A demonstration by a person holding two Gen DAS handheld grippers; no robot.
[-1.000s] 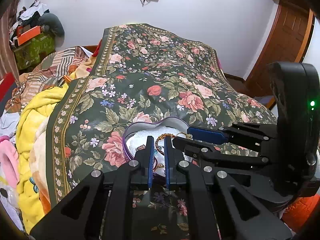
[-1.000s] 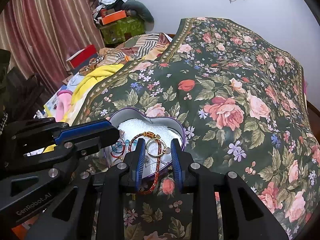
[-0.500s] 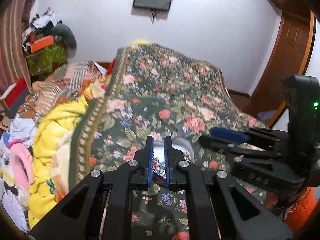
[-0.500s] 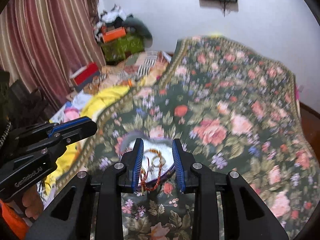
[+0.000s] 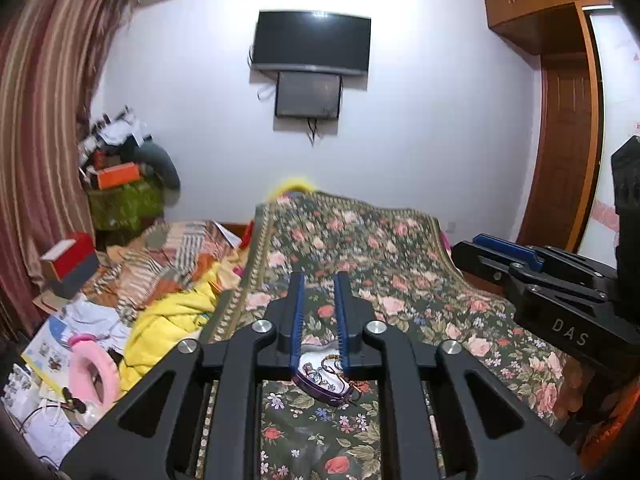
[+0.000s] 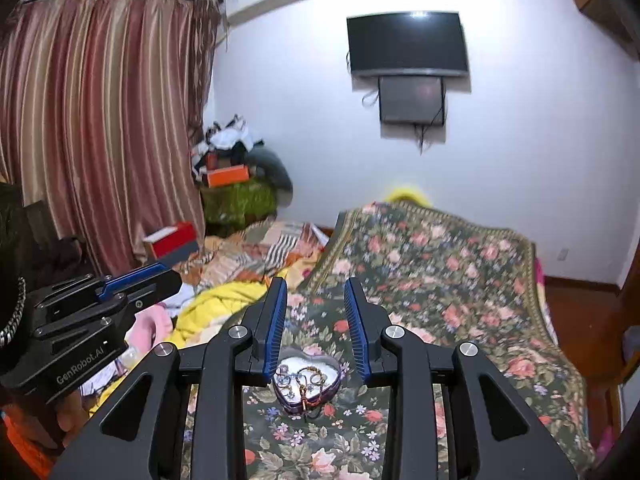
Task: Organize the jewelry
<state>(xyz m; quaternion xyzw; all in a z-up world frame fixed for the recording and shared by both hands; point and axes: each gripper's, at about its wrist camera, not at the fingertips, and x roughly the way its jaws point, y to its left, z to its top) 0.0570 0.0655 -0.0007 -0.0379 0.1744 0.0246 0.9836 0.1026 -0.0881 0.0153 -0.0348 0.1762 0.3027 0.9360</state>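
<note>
A purple heart-shaped tin [image 6: 334,376] with a white lining sits on the floral bedspread [image 6: 440,280]. Inside lie a brown beaded bracelet [image 6: 310,370] and silver rings [image 6: 285,374]; a red-brown cord [image 6: 306,400] hangs over the front rim. My right gripper [image 6: 315,285] is open and empty, raised above and behind the tin. The left wrist view shows the tin [image 5: 316,390] low between my left gripper's [image 5: 320,280] blue pads, which stand a narrow gap apart with nothing in them. Each gripper shows in the other's view: the left gripper [image 6: 174,276] and the right gripper [image 5: 460,250].
Yellow blanket [image 5: 168,316], striped cloths and a pink item [image 5: 90,364] are heaped left of the bedspread. A red box [image 6: 172,240], stacked clutter and a curtain [image 6: 100,120] stand at the left. A wall screen [image 5: 312,42] hangs ahead; a wooden door [image 5: 568,160] is at the right.
Both grippers have risen and drawn back from the tin, and the cameras have tilted up towards the wall. The tin now looks smaller and lower. Jaw gaps are about the same.
</note>
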